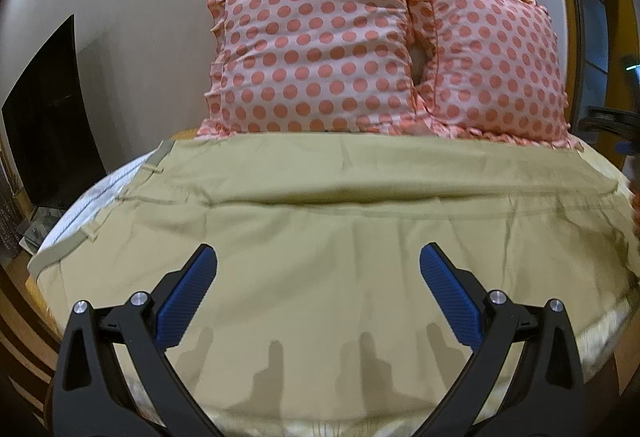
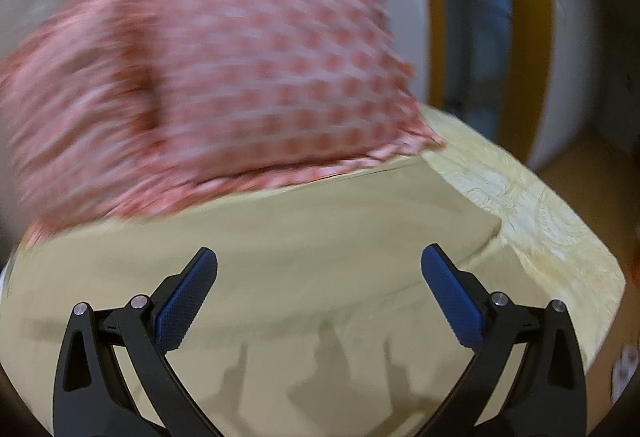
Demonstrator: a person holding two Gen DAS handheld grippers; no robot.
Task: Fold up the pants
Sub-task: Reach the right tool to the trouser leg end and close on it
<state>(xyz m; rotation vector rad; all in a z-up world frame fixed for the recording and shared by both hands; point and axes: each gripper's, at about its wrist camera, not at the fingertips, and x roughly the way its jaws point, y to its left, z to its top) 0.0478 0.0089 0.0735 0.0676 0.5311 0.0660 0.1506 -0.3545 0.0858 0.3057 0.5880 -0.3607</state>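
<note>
Khaki pants (image 1: 320, 237) lie spread flat across the bed, waistband with belt loops at the left edge (image 1: 92, 225). A fold line runs across the cloth. My left gripper (image 1: 318, 257) hovers over the pants, open and empty, blue pads wide apart. In the right wrist view the same pants (image 2: 300, 237) fill the lower half. My right gripper (image 2: 319, 257) is open and empty above them. That view is blurred by motion.
Two pink pillows with orange dots (image 1: 320, 53) lean against the wall behind the pants, also in the right wrist view (image 2: 224, 77). A pale patterned bedsheet (image 2: 532, 213) shows at the right. A dark cabinet (image 1: 44, 117) stands left of the bed.
</note>
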